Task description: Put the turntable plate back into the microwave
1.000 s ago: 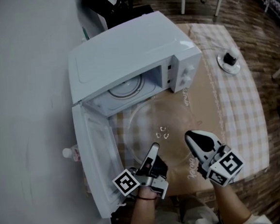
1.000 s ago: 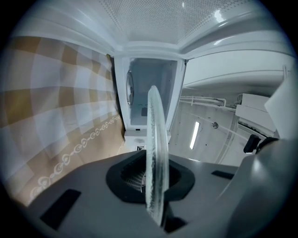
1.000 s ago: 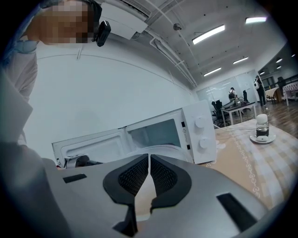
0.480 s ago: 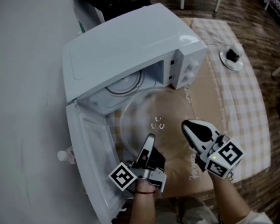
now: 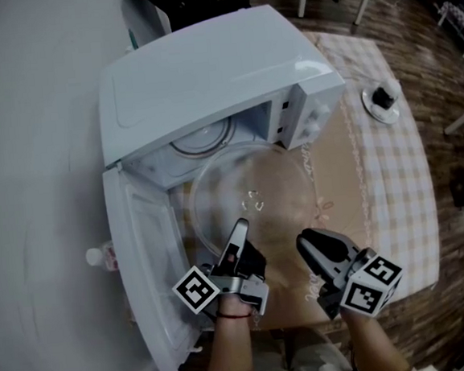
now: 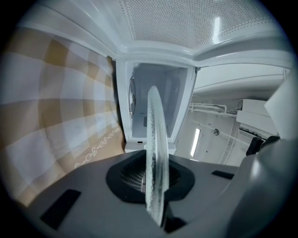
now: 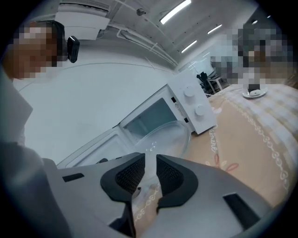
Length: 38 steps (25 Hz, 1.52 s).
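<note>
The plate (image 5: 253,195) is held level before the open microwave (image 5: 206,70), its far rim at the mouth. The door (image 5: 141,253) is swung wide at left. The near rim is clenched in the left tongs (image 5: 240,227). The right tongs (image 5: 303,244) have just been opening and stand released at the rim, with nothing pinched. The glass is clear. The counter (image 5: 393,183) is covered in checked cloth, and a wood floor (image 5: 449,81) is seen beyond.

head: high, steeply down | left, right gripper views: low, close, facing microwave (image 5: 206,78) | shared: microwave
</note>
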### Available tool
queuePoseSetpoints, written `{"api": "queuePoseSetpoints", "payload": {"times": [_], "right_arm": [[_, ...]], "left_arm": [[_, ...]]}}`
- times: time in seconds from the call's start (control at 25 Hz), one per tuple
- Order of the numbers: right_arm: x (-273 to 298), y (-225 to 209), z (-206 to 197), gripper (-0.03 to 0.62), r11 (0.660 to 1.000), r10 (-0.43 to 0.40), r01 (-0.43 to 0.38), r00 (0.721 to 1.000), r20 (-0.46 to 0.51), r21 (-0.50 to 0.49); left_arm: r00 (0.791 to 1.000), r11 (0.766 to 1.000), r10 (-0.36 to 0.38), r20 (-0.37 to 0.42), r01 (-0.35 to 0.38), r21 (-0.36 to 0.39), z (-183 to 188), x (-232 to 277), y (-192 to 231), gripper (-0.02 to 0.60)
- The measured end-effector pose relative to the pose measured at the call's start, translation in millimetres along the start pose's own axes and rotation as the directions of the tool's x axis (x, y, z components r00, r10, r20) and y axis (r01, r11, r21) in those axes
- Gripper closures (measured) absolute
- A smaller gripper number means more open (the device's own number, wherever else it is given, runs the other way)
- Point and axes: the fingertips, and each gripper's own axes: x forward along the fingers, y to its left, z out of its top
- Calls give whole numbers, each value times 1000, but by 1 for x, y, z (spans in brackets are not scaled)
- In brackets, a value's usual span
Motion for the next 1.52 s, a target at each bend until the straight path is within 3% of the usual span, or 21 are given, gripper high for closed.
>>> {"api": "queuePoseSetpoints", "payload": {"times": [0.08,0.16,0.28,0.44,0.64,0.8,1.0,1.2,1.28,1.52], "right_arm": [[-2,-4,-1,465,998,-24,23,1000,19,58],[-7,-13,-1,454,984,-63,53,996,59,169],[-13,-30,-2,451,935,-109,61,987,119,350],[0,-38,-3,445,852,-44,-57,983,179,521],[22,-37,-11,445,774,12,-137,979,202,618],[36,-27,-16,445,716,105,-241,965,241,655],[50,-25,-17,458,688,151,-283,957,249,668],[59,-20,-14,536,676,171,-298,953,250,674],[59,-20,-13,537,668,168,-298,953,252,682],[47,-33,-8,537,683,131,-273,958,255,678]], "left_arm": [[1000,1000,-3,8,3,-4,0,1,1,569],[1000,1000,-8,17,8,-7,1,3,0,569],[1000,1000,-17,25,17,-8,1,4,-2,569],[999,1000,-25,29,25,-9,0,5,-4,569],[999,999,-28,37,29,-17,1,6,-6,569],[999,1000,-26,29,26,-14,1,5,-6,569],[999,1000,-21,23,22,-16,1,5,-5,569],[1000,1000,-12,26,13,-15,1,6,-4,569],[999,1000,-10,31,11,-17,2,7,-4,569],[999,1000,-4,42,5,-21,10,6,-3,569]]}}
